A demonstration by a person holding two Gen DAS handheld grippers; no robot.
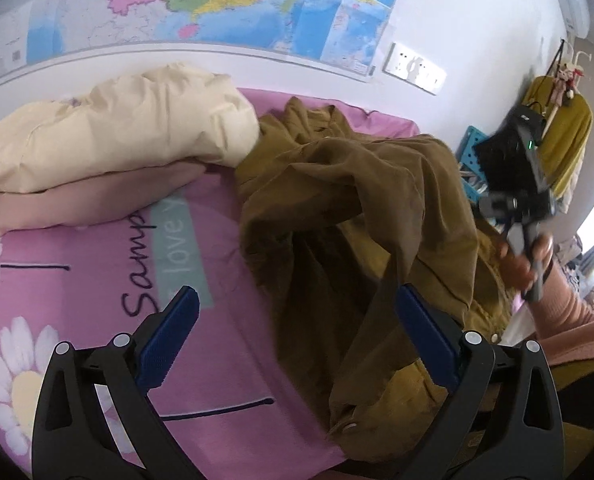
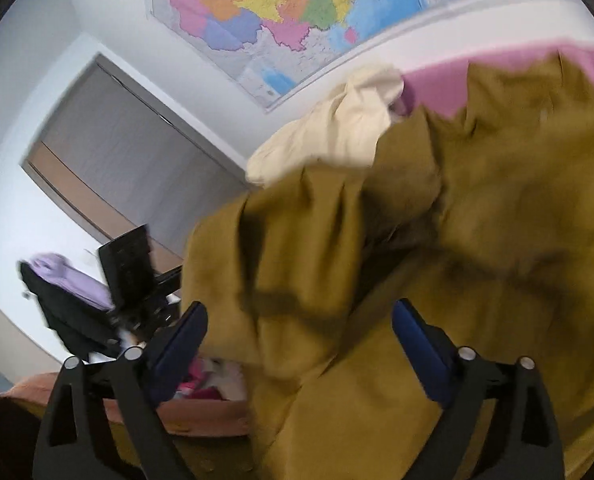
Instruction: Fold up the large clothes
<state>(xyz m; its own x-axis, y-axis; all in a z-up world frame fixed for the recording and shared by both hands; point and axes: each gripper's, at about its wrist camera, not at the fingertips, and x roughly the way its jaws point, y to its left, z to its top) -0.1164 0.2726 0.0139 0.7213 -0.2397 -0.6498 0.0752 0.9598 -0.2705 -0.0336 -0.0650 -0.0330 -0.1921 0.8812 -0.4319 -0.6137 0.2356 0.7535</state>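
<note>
Ribbed blue fingers (image 1: 179, 332) over crumpled, soft olive garment (image 1: 361, 208).

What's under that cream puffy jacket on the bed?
The cream puffy jacket lies on a folded pale pink garment, which rests on the pink flowered bedsheet. Anything else beneath the jacket is covered.

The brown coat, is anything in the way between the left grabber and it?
Nothing visible. The left gripper is open, and the brown coat already lies against its right finger on the pink bedsheet. The cream jacket sits farther back, off to the side.
</note>
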